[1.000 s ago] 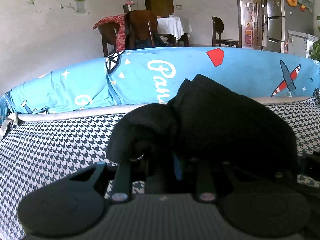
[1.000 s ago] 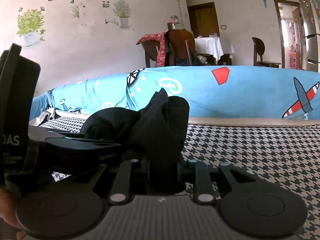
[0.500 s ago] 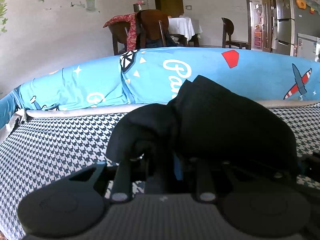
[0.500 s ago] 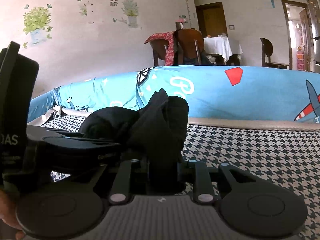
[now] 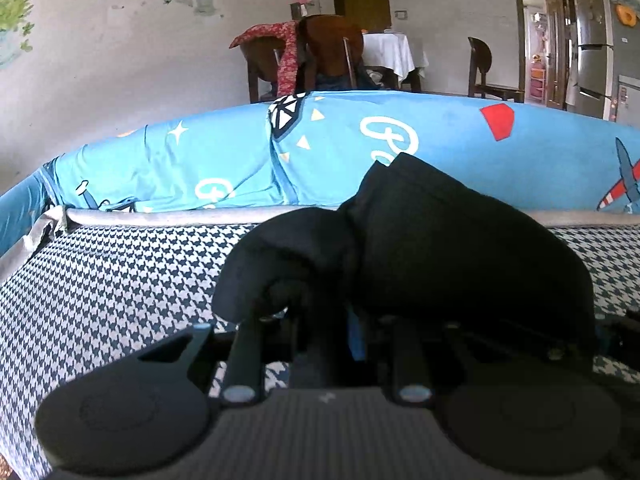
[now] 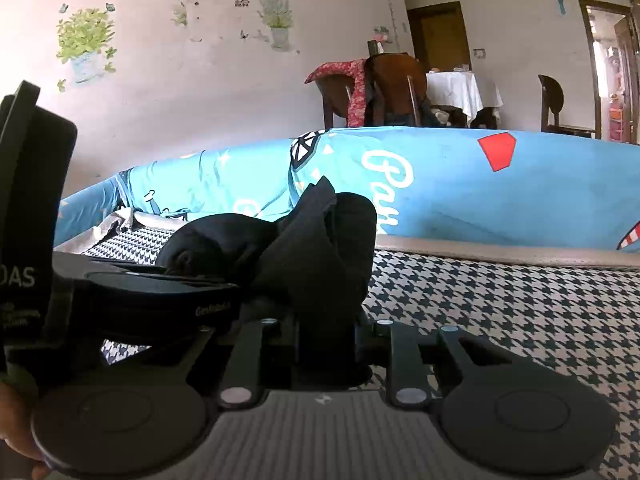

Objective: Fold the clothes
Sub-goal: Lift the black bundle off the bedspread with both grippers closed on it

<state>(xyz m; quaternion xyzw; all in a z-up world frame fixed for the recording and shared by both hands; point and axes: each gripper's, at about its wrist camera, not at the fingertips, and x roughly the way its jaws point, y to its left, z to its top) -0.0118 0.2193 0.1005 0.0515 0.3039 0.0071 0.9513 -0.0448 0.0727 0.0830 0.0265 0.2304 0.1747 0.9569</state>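
1. White script "Pa…" legible on blue cartoon sheet (image 6: 460, 184) at 12 o'clock; partial "DAS" printed on left gripper (image 6: 132, 300) body at 9 o'clock
2. Both held low, level over houndstooth cover (image 5: 100, 280)
3. Left gripper and right gripper (image 6: 326, 344) each clenched on bunched black garment (image 5: 420, 256); fingertips buried in cloth
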